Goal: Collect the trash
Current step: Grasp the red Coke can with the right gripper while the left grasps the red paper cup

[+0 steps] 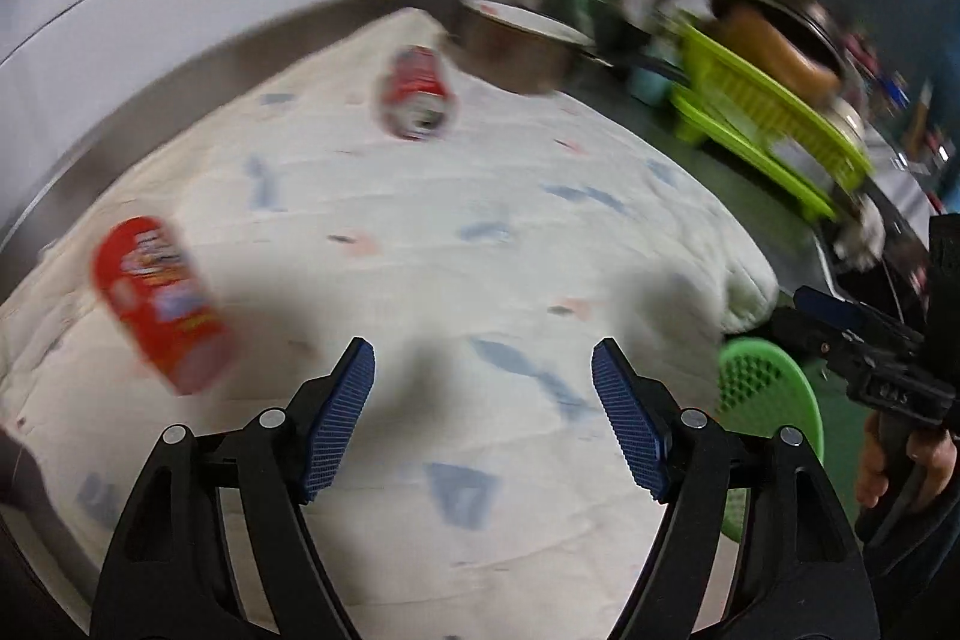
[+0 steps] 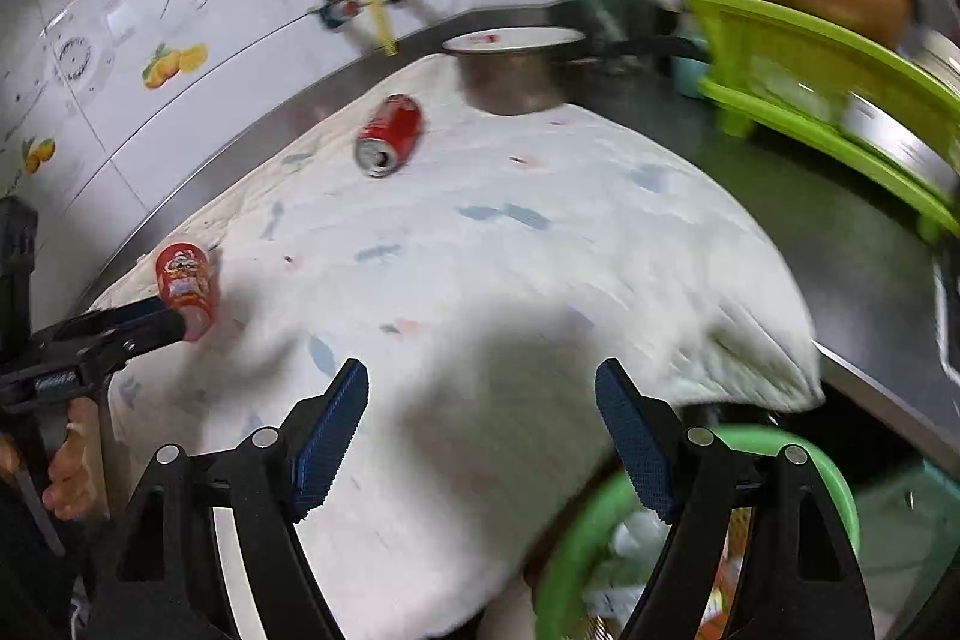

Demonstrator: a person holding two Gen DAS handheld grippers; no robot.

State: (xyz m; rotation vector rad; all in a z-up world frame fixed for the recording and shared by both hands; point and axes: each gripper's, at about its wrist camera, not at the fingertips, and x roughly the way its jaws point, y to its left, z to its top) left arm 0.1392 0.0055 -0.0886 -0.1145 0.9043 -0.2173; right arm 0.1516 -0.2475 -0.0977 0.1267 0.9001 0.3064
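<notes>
A red soda can (image 1: pixel 415 93) lies on its side at the far end of a white patterned cloth (image 1: pixel 456 232); it also shows in the right wrist view (image 2: pixel 390 135). A red snack tube (image 1: pixel 162 304) lies at the cloth's left; in the right wrist view the tube (image 2: pixel 185 280) sits just beyond the left gripper's tip. My left gripper (image 1: pixel 483 421) is open and empty above the cloth. My right gripper (image 2: pixel 480 439) is open and empty, over the cloth's near edge. A green bin (image 2: pixel 834 496) with trash inside is below the right gripper and also shows in the left wrist view (image 1: pixel 774 394).
A metal pot (image 1: pixel 522 46) stands at the cloth's far edge. A lime-green dish rack (image 1: pixel 774 112) with bowls and pans is at the right on the steel counter (image 2: pixel 810 196). A tiled wall (image 2: pixel 198 4) with hanging utensils is behind.
</notes>
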